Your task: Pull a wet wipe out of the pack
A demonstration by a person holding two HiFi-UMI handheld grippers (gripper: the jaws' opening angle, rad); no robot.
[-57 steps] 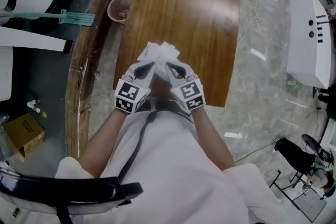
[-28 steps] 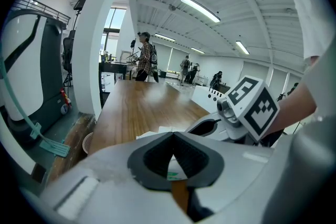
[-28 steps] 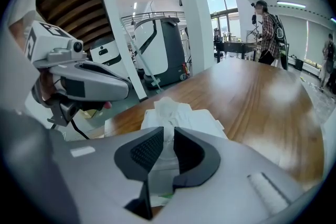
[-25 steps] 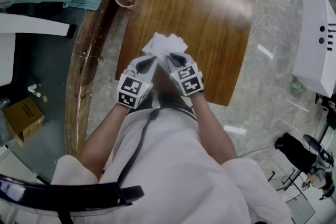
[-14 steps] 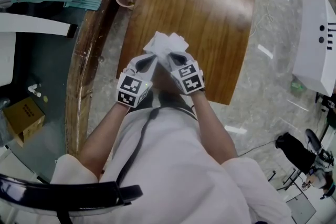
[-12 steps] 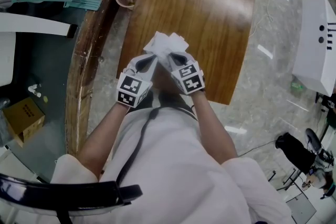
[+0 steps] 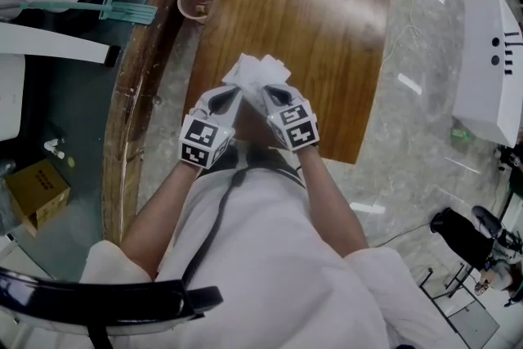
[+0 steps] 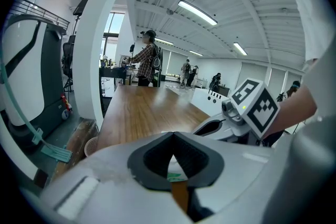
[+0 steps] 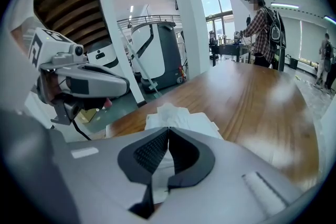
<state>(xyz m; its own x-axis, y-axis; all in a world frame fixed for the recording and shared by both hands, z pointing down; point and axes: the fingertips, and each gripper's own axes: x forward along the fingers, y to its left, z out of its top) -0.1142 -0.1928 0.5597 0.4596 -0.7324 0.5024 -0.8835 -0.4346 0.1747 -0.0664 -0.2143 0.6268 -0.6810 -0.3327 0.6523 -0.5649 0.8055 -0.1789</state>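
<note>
Both grippers are held side by side over the near edge of the wooden table (image 7: 327, 29). A crumpled white wet wipe (image 7: 258, 71) sticks out past their tips. My left gripper (image 7: 235, 92) is shut, and in the left gripper view a white and green piece of the wipe pack (image 8: 176, 174) shows between its closed jaws (image 8: 173, 135). My right gripper (image 7: 265, 92) is shut on the white wipe (image 9: 181, 115), which runs through its jaws (image 9: 168, 129). Most of the pack is hidden by the grippers.
A pink basket (image 7: 196, 2) stands on the floor by the table's far left corner. A green mop (image 7: 122, 10), a cardboard box (image 7: 37, 192) and a white machine (image 7: 490, 61) lie around. A dark chair back (image 7: 106, 302) is behind the person. People stand far off (image 8: 144, 63).
Both grippers stay shut and together with the white wipe; over the two seconds they shifted only slightly along the table edge.
</note>
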